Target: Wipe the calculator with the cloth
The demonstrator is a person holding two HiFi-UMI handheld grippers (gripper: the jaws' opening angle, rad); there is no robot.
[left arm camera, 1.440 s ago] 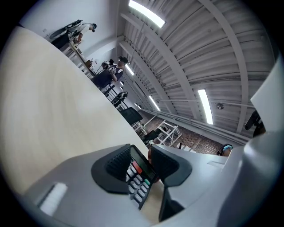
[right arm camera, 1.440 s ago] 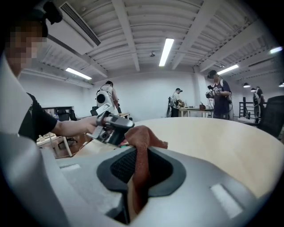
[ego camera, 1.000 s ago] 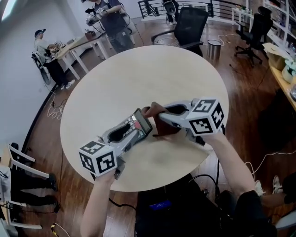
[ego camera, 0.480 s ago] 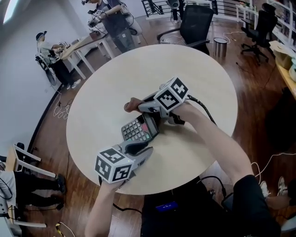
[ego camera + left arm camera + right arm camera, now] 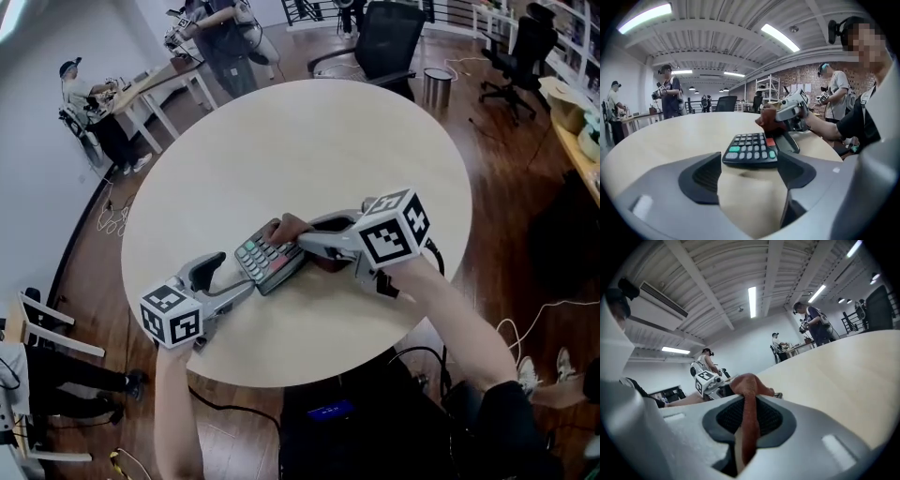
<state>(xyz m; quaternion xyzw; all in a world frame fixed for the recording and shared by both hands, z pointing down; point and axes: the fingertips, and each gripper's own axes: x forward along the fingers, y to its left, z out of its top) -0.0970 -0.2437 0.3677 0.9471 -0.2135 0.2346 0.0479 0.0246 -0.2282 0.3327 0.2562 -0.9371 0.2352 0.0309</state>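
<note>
Only the right gripper view shows the right gripper (image 5: 746, 408) pinching the rust-brown cloth (image 5: 750, 383). The left gripper (image 5: 749, 176), its jaws just opened wide over the bare pale tabletop (image 5: 670, 136), faces the black calculator (image 5: 752, 149).

Open-plan office, part lab, loft type. Wood floor (image 5: 506, 187), big pale round table (image 5: 309, 141). Black office chair (image 5: 384, 42) behind it, a 2nd (image 5: 516, 47) off to the right, steel bin (image 5: 436, 86) between them. Long desk (image 5: 164, 80) near the white wall, with 1 person (image 5: 220, 37) standing at it and another (image 5: 80, 94) at its end. Loose cables (image 5: 112, 220) lie along the wall, and a black railing (image 5: 309, 11) runs at the far edge. The left gripper view shows a brick wall (image 5: 806, 77), an open shelf rack (image 5: 768, 91) and a ribbed ceiling (image 5: 717, 28) with strip lights (image 5: 780, 37).
</note>
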